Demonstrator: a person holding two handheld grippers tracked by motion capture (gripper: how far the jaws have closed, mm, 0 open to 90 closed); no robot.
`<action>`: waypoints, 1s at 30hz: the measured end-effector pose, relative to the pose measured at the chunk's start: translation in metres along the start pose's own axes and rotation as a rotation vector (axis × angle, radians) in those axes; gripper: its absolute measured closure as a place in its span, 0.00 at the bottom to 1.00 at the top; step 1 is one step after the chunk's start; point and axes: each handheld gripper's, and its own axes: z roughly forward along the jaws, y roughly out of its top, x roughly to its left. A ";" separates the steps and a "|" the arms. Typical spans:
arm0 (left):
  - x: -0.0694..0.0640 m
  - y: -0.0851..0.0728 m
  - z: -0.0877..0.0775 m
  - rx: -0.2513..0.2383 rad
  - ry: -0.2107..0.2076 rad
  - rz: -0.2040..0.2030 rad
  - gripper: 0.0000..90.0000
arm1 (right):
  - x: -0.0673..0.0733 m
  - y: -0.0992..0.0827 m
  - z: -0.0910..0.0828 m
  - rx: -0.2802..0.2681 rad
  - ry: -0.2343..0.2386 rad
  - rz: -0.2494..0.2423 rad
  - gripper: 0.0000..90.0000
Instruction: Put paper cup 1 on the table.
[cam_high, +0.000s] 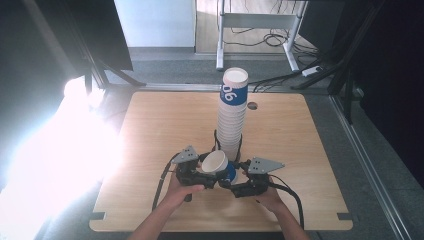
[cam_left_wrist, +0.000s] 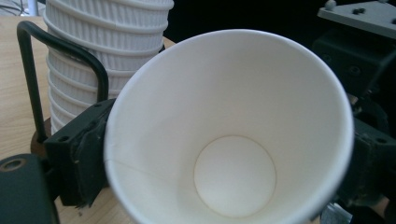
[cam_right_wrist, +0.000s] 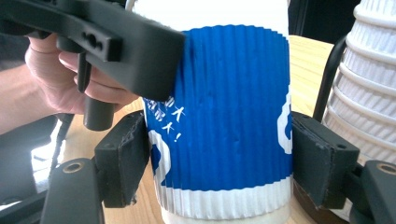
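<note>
At the near middle of the wooden table (cam_high: 150, 130), just in front of the tall stack of cups (cam_high: 232, 115), a single paper cup (cam_high: 218, 165) with a blue ribbed sleeve, held off the tabletop between the two grippers and tilted, its open mouth turned toward the person's left and upward. Right gripper (cam_high: 235, 184) closed on the cup: in the right gripper view, black pads (cam_right_wrist: 122, 156) pressed against both sides of the blue sleeve (cam_right_wrist: 229, 112), low on the cup near its white bottom band, the jaws narrowed to the cup's width. Left gripper (cam_high: 206, 176) at the cup's mouth end, just beside the rim; in the left gripper view, the white inside of the cup (cam_left_wrist: 233, 130) directly ahead, one black pad (cam_left_wrist: 84, 154) at the rim's outer left edge, the opposite jaw hidden behind the cup, so no telling whether that pad presses or merely touches. In the right gripper view, the left gripper's black body lying across the upper left of the cup, the left hand (cam_right_wrist: 70, 79) behind it. Stack of ribbed white cups (cam_right_wrist: 369, 88) just beyond, inside a black wire holder (cam_left_wrist: 32, 70), close to the held cup but apart from it.
</note>
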 end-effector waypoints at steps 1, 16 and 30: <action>0.000 0.000 0.000 0.000 0.000 0.000 0.11 | 0.000 0.000 0.000 0.000 0.000 0.000 0.29; 0.000 0.000 -0.003 -0.018 -0.022 0.022 0.17 | 0.000 0.001 0.001 0.007 0.008 -0.003 0.28; -0.003 0.017 -0.014 0.050 0.032 0.149 0.17 | -0.001 0.007 -0.007 0.018 -0.008 0.005 0.17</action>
